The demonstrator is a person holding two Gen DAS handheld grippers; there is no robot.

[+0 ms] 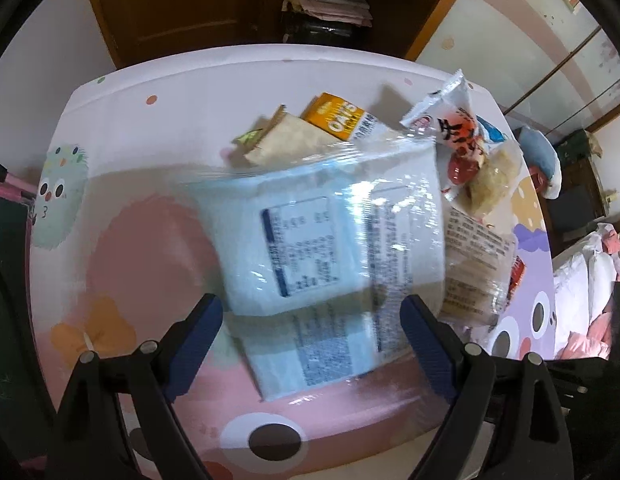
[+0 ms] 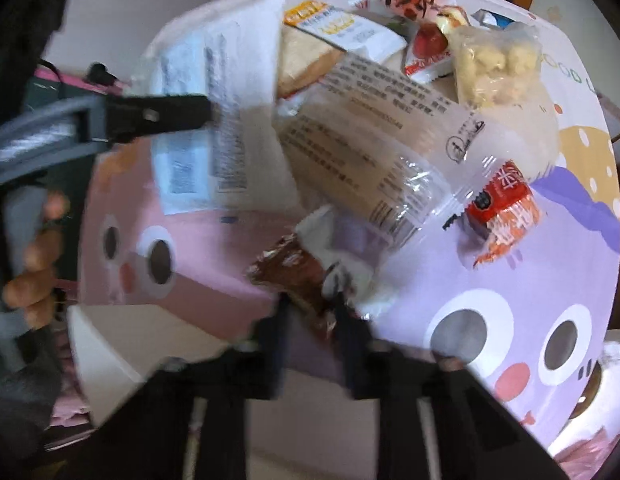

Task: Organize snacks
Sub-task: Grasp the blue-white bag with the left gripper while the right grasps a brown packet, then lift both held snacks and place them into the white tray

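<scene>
A clear pack of pale blue packets [image 1: 310,248] lies on the cartoon-printed table [image 1: 122,152], its near end between my left gripper's [image 1: 311,320] spread blue fingers. The left gripper is open. The same pack shows in the right wrist view [image 2: 214,120] with the left gripper's finger [image 2: 166,114] on it. My right gripper [image 2: 310,304] is shut on a brown-wrapped snack [image 2: 294,272], holding it above the table's near edge. A heap of snacks sits beyond: an orange oats packet [image 1: 337,118], a sandwich-like pack [image 2: 306,60], a red-and-white packet [image 1: 457,128], and a clear printed wrapper [image 2: 365,136].
A bag of pale puffs [image 2: 493,68] and a red packet [image 2: 505,208] lie at the right of the heap. A wooden cabinet [image 1: 182,4] stands behind the table. A bed with pink bedding [image 1: 589,280] is at the right. A white box [image 2: 106,356] sits below the table edge.
</scene>
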